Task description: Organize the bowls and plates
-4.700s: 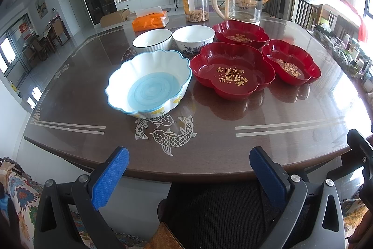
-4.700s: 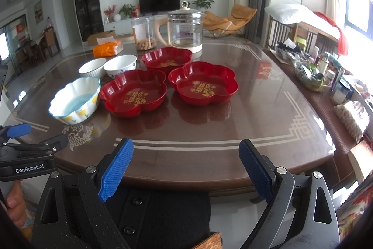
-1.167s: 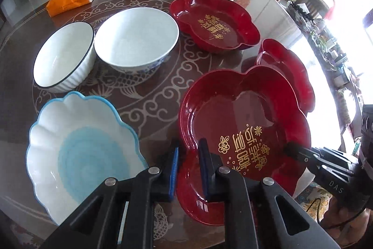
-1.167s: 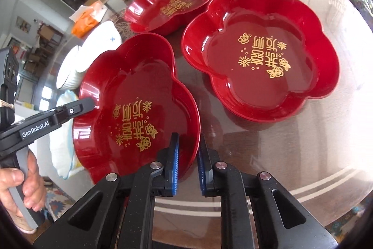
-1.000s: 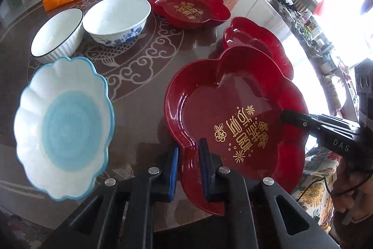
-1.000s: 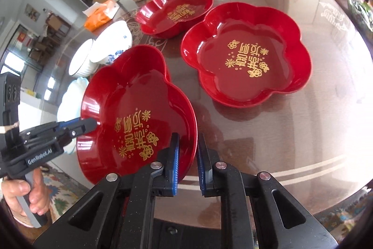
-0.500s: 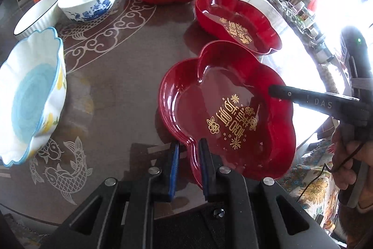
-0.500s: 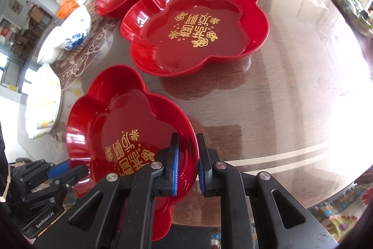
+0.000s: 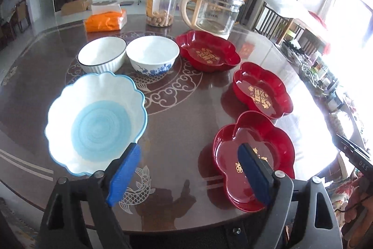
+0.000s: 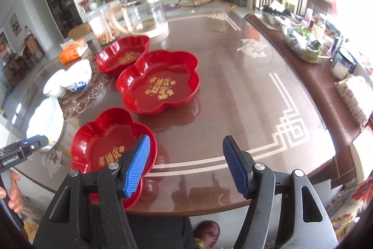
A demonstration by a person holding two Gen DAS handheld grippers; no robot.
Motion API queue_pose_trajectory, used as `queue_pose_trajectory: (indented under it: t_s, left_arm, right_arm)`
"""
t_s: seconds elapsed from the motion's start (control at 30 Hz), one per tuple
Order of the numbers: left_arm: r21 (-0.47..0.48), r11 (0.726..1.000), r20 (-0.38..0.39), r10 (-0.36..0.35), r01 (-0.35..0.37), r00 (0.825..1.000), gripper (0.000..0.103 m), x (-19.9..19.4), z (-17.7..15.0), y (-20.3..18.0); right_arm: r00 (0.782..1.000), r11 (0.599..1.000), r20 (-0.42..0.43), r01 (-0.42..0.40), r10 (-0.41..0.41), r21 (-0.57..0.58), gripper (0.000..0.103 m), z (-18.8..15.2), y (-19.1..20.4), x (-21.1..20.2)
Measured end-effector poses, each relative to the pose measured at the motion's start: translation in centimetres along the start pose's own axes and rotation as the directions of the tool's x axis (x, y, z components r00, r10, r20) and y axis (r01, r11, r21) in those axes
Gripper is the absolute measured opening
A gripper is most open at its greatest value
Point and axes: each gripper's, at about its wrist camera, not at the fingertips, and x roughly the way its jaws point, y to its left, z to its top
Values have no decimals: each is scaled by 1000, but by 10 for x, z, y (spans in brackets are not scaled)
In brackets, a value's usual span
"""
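Our left gripper (image 9: 188, 169) has its jaws opening, blue pads spread wide with nothing but bare table between them; the right-hand pad stands in front of the nearest red plate (image 9: 254, 146) without pressing on it. Our right gripper (image 10: 185, 165) is opening as well, and nothing sits between its pads either (its left pad overlaps the same plate's rim in the right wrist view, yet we see no pinch).

That plate lies flat near the front edge of the dark wooden table (image 9: 181, 109). Beyond it sits a second red plate (image 9: 262, 90), and farther back a third red plate (image 9: 206, 54), all three apart from one another. To the left of our left gripper rests the scalloped blue-and-white bowl (image 9: 95, 123); behind it stand a ribbed white bowl (image 9: 101, 54) and a white bowl with blue flowers (image 9: 152, 54), just beside each other.
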Motion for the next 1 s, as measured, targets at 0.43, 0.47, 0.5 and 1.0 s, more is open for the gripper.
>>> queue_pose_trajectory:
  t_s: [0.43, 0.47, 0.5, 1.0]
  left_arm:
    - [-66, 997, 81, -34, 39, 996, 90, -26, 3, 15]
    - [-70, 997, 85, -28, 34, 996, 89, -26, 2, 17]
    - [-69, 997, 90, -20, 26, 996, 90, -27, 1, 18]
    - [66, 992, 99, 98, -105, 990, 90, -25, -2, 14]
  right_arm:
    - [993, 995, 68, 92, -94, 38, 70, -28, -23, -18]
    - [993, 995, 70, 92, -95, 38, 70, -29, -23, -18]
    - [993, 995, 72, 93, -95, 37, 70, -30, -22, -19]
    - [995, 996, 52, 90, -90, 0, 70, -39, -13, -15]
